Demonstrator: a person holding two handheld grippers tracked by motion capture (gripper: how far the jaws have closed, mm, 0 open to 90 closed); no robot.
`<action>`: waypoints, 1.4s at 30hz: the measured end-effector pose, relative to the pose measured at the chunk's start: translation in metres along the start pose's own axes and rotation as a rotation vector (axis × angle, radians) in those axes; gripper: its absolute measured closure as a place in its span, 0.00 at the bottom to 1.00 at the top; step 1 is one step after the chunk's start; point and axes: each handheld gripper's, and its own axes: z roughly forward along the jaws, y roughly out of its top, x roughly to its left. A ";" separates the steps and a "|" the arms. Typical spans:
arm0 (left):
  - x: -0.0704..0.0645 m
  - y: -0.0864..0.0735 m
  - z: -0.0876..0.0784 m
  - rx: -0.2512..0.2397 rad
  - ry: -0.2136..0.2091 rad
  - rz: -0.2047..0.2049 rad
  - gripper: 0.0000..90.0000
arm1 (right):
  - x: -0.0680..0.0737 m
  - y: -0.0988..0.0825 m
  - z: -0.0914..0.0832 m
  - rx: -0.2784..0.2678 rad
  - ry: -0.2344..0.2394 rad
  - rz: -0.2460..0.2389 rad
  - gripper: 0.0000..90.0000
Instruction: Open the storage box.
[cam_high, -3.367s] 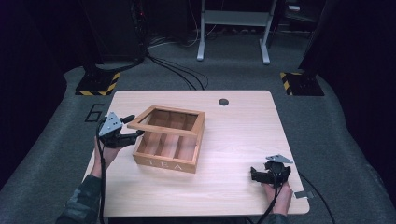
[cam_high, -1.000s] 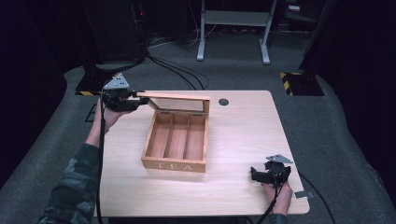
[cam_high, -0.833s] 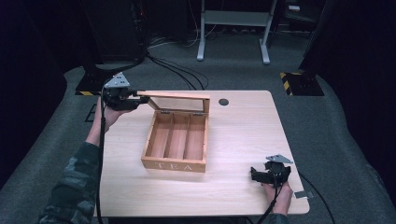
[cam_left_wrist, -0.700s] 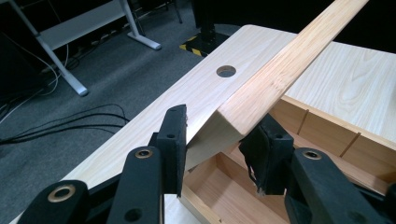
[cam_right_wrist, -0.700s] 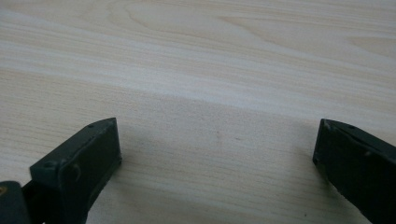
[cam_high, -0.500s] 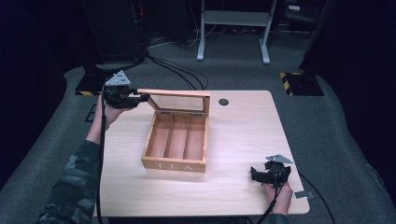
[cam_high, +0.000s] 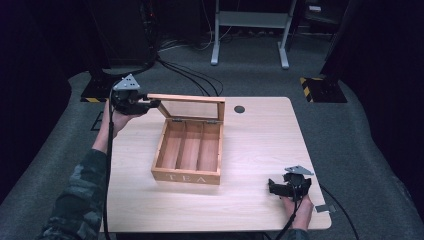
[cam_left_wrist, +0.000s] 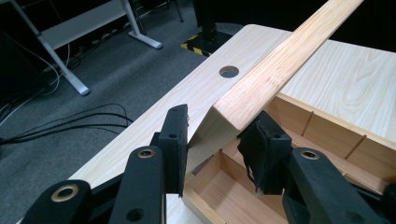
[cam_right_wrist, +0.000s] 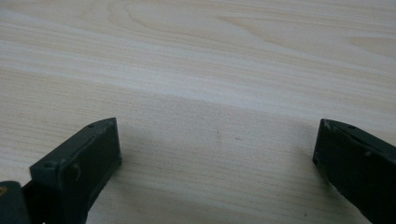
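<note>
Your left claw (cam_high: 150, 105) and right claw (cam_high: 282, 187) are black, each topped by a grey three-cornered plate with dark holes and trailing a black cable. Brass-ringed screw holes dot the jaws. Your left sleeve (cam_high: 75, 200) is camouflage-patterned.

Black cables (cam_high: 187, 75) cross grey carpet (cam_high: 370, 130) behind table (cam_high: 260, 145).

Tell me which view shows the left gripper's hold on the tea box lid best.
The left gripper view: the left gripper has both pads against the corner of the lid, raised above the tea box compartments. The high view shows the same hold from afar, at the lid's left end, too small to judge pad contact. The right gripper view shows bare table.
</note>
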 end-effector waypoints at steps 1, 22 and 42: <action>0.000 0.000 0.000 -0.001 0.000 -0.001 0.69 | 0.000 0.000 0.000 -0.001 0.000 -0.002 0.00; 0.001 0.001 0.000 0.003 0.006 0.006 0.70 | 0.000 0.000 0.000 0.000 0.002 -0.002 0.00; 0.001 0.000 0.001 -0.004 0.007 0.002 0.70 | 0.000 0.000 0.000 0.001 0.002 0.001 0.00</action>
